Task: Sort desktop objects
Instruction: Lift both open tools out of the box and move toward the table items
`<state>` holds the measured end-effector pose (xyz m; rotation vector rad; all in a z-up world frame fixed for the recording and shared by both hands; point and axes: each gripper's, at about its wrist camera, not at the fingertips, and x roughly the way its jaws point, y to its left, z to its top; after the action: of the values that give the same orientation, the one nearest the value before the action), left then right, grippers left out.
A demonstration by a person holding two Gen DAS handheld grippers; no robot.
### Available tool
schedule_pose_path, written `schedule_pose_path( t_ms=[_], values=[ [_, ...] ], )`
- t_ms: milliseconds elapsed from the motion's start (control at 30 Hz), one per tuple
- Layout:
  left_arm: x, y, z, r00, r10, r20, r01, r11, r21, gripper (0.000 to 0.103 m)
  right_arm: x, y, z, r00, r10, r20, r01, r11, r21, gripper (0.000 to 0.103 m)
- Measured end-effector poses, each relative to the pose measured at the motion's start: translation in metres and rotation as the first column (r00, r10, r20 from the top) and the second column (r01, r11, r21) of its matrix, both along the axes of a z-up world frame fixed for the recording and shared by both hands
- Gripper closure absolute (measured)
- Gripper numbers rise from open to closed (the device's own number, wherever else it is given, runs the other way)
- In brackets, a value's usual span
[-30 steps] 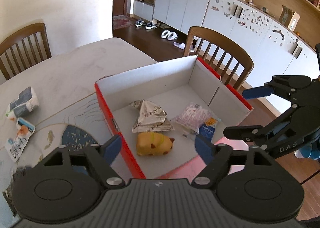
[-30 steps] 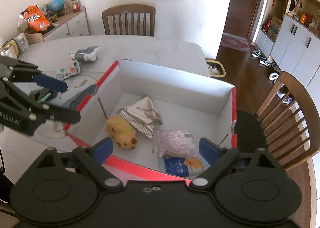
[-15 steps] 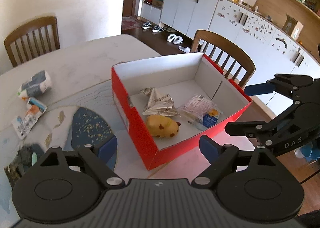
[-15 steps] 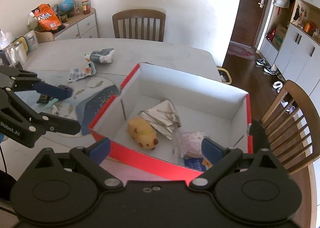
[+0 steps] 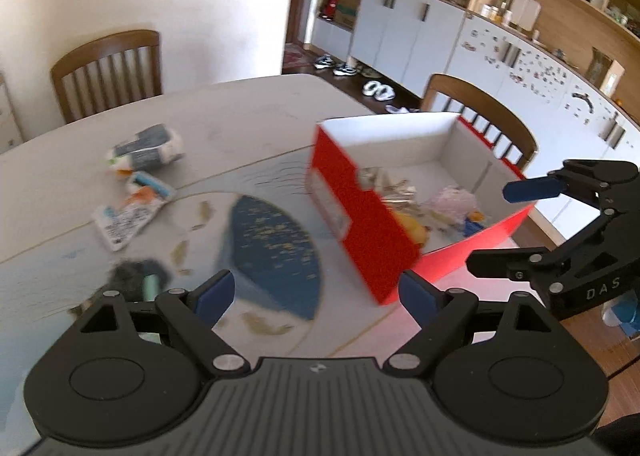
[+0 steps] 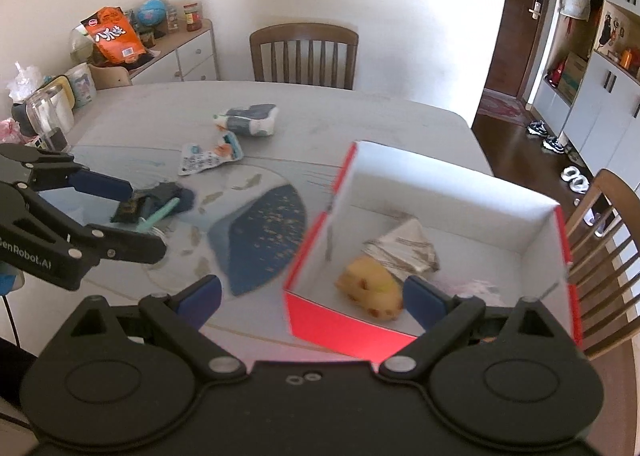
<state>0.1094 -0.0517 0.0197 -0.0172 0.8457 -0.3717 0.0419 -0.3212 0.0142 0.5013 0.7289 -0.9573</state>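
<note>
On table (image 6: pixel 360 115), three loose items, one red box (image 6: pixel 348 326), two spread tools

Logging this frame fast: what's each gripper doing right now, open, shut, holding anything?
Left gripper: open, holding nothing.
Right gripper: open, holding nothing.

Motion blur smears the red box (image 5: pixel 362 234) and the blue mat (image 5: pixel 276 256) in the left wrist view. The box's near wall hides most of the yellow toy (image 5: pixel 412 225). The dark wrapper (image 5: pixel 134 282) beside the green stick is unreadable. The right tongs (image 5: pixel 516 230) run off the frame's right edge.
</note>
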Motion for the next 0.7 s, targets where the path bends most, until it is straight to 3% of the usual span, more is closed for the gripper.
schedule_pose_path(
  t_ms=[400,700],
  values=[
    [-0.008,0.081,-0.01,0.999,0.036,0.015,-0.037,0.999,0.037,0.014,0.084,-0.001,-0.002,0.999,-0.035,0.025,0.035,0.999,-0.007,0.006],
    [0.0,0.127,-0.029,0.994,0.105,-0.009,-0.105,0.994,0.012,0.014,0.125,-0.008,-0.011,0.997,-0.037,0.06,0.036,0.999,0.018,0.008]
  ],
)
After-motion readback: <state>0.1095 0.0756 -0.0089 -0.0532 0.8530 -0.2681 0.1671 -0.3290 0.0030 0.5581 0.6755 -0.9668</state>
